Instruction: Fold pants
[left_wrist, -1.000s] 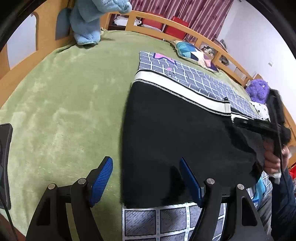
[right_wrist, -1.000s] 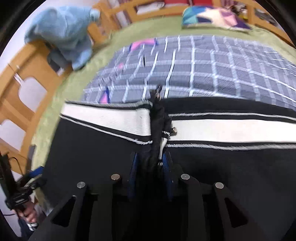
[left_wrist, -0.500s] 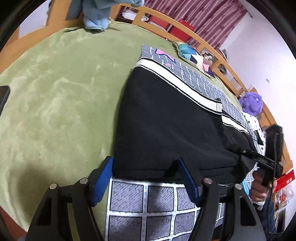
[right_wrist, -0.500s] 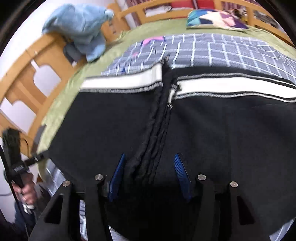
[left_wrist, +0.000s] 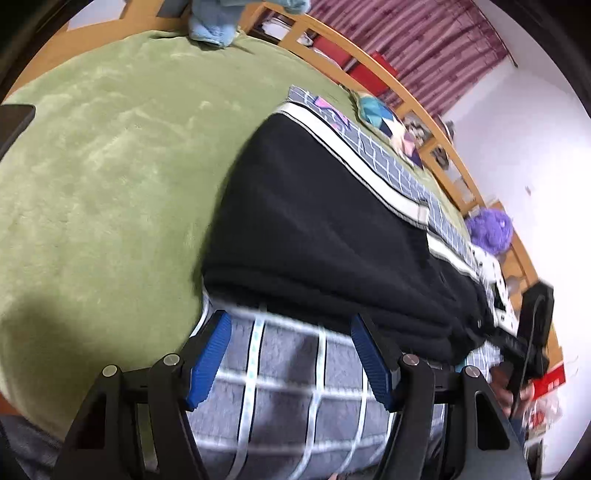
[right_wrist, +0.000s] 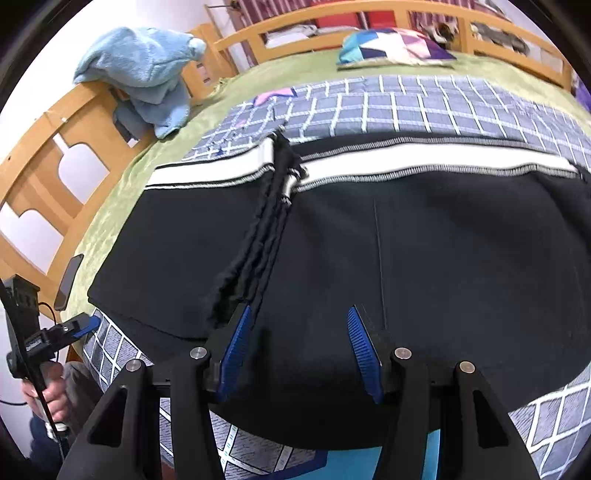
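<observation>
Black pants (left_wrist: 332, 229) with a white side stripe lie folded on a grey checked blanket (left_wrist: 280, 398) on the bed. My left gripper (left_wrist: 291, 354) is open and empty over the blanket, just short of the pants' near folded edge. In the right wrist view the pants (right_wrist: 424, 240) spread flat, with a raised seam ridge (right_wrist: 266, 221) running towards me. My right gripper (right_wrist: 299, 347) is open and empty above the pants' near edge, beside the ridge's end. The left gripper also shows in the right wrist view (right_wrist: 79, 325), at the pants' left corner.
A green bedspread (left_wrist: 110, 166) covers the bed inside a wooden frame (right_wrist: 48, 158). A light blue towel (right_wrist: 147, 74) hangs on the frame. A patterned pillow (right_wrist: 391, 46) and a purple plush toy (left_wrist: 489, 229) lie at the far side. A dark phone (right_wrist: 68, 282) lies near the bed's edge.
My right gripper has opened, let go of the pants' seam ridge and backed off. My left gripper has drawn back from the pants' edge onto the checked blanket.
</observation>
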